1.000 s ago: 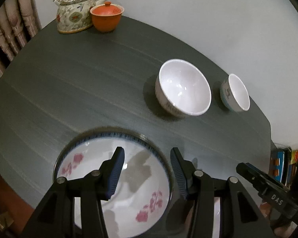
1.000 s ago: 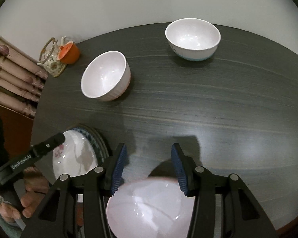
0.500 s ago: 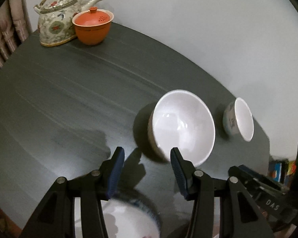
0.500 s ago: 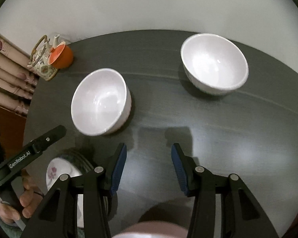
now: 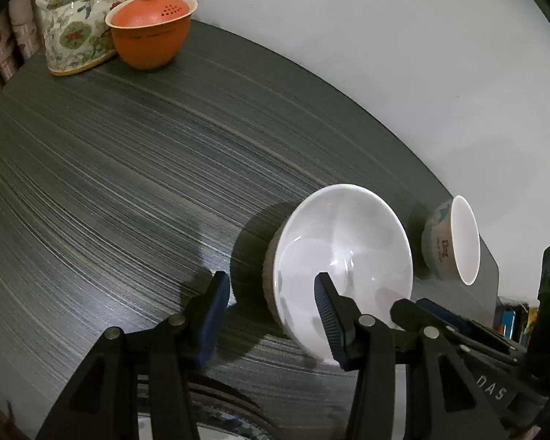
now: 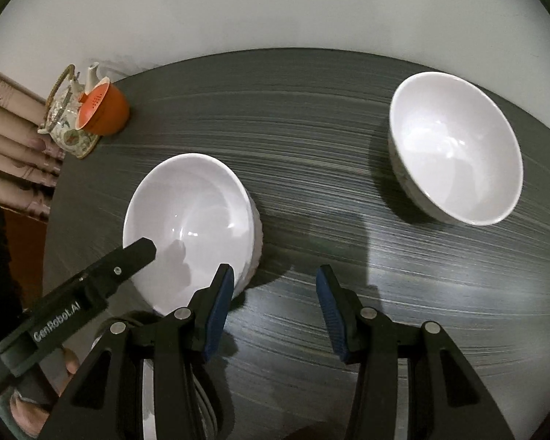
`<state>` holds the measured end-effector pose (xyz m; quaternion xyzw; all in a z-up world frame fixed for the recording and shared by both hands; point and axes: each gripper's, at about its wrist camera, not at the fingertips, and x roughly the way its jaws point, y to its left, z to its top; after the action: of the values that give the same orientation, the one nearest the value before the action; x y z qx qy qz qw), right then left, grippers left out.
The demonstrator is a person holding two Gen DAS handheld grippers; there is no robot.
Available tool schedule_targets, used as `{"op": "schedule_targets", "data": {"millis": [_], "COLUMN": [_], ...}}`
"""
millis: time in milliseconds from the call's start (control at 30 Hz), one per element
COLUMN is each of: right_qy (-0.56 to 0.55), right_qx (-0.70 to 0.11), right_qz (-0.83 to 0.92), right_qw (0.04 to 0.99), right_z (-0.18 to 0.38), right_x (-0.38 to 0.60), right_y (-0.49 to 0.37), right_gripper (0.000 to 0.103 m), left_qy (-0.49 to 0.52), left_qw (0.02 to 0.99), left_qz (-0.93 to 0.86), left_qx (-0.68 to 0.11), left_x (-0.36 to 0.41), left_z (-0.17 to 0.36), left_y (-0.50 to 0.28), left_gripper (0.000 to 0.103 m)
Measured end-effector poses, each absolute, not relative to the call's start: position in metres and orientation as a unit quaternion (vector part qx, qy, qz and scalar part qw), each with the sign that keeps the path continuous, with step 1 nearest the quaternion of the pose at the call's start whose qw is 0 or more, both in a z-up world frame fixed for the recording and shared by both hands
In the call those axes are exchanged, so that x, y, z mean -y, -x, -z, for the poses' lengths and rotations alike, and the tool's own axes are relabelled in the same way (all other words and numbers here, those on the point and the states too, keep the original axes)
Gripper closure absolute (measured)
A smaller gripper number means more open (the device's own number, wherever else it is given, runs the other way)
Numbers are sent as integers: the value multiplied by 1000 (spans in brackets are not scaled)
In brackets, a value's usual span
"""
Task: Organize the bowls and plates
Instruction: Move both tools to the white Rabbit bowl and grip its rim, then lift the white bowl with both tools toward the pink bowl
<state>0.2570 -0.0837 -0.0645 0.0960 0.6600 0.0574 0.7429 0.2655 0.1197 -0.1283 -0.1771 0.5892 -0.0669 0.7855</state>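
Between left tongs: ribbed bowl rim | both tongs agape (right tongs empty)

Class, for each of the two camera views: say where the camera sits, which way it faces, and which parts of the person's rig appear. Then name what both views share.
Left wrist: sits on the left gripper, looking across the table at the ribbed bowl; open jaws straddle its near rim.
Right wrist: sits on the right gripper, looking down at the far bowl; open jaws empty, left gripper intruding.
Shared: ribbed bowl, far bowl, teapot, orange lidded cup.
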Motion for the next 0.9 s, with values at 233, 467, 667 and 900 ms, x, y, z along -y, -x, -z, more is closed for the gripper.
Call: {"op": "schedule_targets", "data": {"millis": [233, 467, 667, 900], "right_qy": [-92, -107, -130, -123], "right_qx": [-666, -667, -661, -655], "right_qz": [-66, -69, -86, -77], "right_qw": [738, 734, 734, 742], "right_z": [74, 83, 85, 82], "right_x": [74, 75, 73, 75], "right_y": [-264, -261, -262, -259], "right_gripper": [66, 72, 86, 88], "left_qy": [168, 173, 179, 178], "left_qw": [783, 775, 770, 766], "left_qz": [72, 72, 68, 81], "left_qx": [-594, -603, -608, -612], "left_x": [-111, -101, -104, -106], "left_z": [133, 144, 148, 141], "left_y": [-275, -283, -284, -275], "left_gripper": [54, 75, 84, 84]}}
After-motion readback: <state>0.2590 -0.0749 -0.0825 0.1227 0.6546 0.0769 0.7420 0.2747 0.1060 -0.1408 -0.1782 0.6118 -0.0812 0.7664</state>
